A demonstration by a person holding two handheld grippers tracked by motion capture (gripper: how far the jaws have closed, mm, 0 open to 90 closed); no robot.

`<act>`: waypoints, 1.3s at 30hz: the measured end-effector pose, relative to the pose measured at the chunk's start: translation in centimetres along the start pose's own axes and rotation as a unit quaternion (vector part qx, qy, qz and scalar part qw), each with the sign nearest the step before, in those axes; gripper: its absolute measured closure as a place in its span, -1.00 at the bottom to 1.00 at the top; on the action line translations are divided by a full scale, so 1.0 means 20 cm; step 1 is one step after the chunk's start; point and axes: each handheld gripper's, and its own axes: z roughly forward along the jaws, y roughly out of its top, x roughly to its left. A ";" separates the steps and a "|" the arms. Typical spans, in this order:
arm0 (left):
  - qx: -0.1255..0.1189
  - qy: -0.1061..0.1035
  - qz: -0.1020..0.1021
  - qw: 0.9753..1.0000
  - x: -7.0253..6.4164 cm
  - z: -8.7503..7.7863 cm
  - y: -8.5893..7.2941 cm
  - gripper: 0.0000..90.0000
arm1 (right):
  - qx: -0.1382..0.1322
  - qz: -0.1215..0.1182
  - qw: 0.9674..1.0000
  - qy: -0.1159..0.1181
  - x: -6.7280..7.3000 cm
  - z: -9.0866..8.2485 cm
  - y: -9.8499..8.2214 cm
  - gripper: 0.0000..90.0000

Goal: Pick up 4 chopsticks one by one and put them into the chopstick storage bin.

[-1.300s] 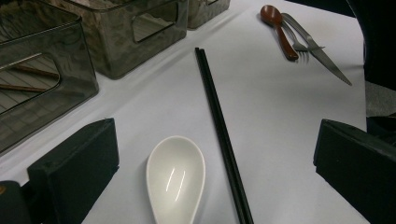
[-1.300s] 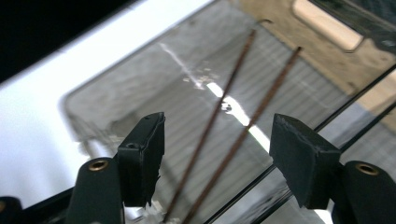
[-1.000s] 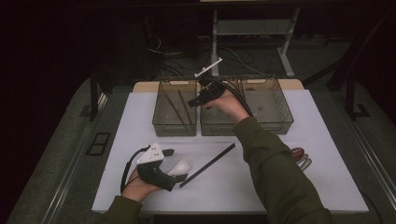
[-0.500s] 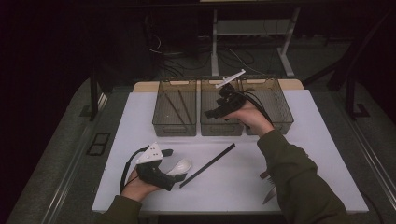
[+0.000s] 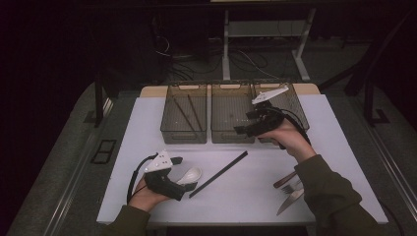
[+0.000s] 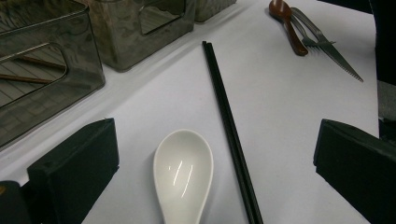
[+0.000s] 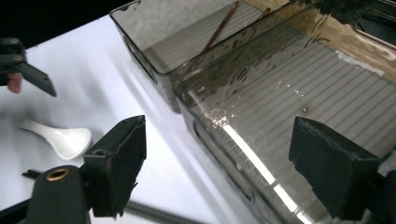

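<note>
Your left gripper [image 6: 210,154] sits on the bench [image 5: 147,128], jaws wide apart around the white soup spoon [image 6: 183,172], not touching it. Black chopsticks [image 6: 229,121] lie just at its 3 o'clock. Your right gripper [image 7: 217,163] hangs over the middle bin [image 7: 299,116], jaws just opened, empty.

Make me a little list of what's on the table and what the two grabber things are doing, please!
table: white top
bins: three clear bins in a row at the far side
left bin: brown chopsticks inside
white spoon: lies between the open jaws of the left gripper, untouched
black chopsticks: beside the spoon
right gripper: jaws open and empty, over the middle bin
near right corner: brown spoon, fork, knife
</note>
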 end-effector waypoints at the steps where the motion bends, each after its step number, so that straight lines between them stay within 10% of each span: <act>1: -0.001 0.000 0.000 1.000 0.00 0.00 0.00 -1.00 | -0.004 0.001 1.000 -0.002 0.00 -0.02 -0.02 -0.59; 39: -0.004 0.023 0.001 1.000 -0.01 -0.01 0.02 -1.00 | -0.073 0.048 0.995 -0.057 0.05 -0.39 -0.79 -0.61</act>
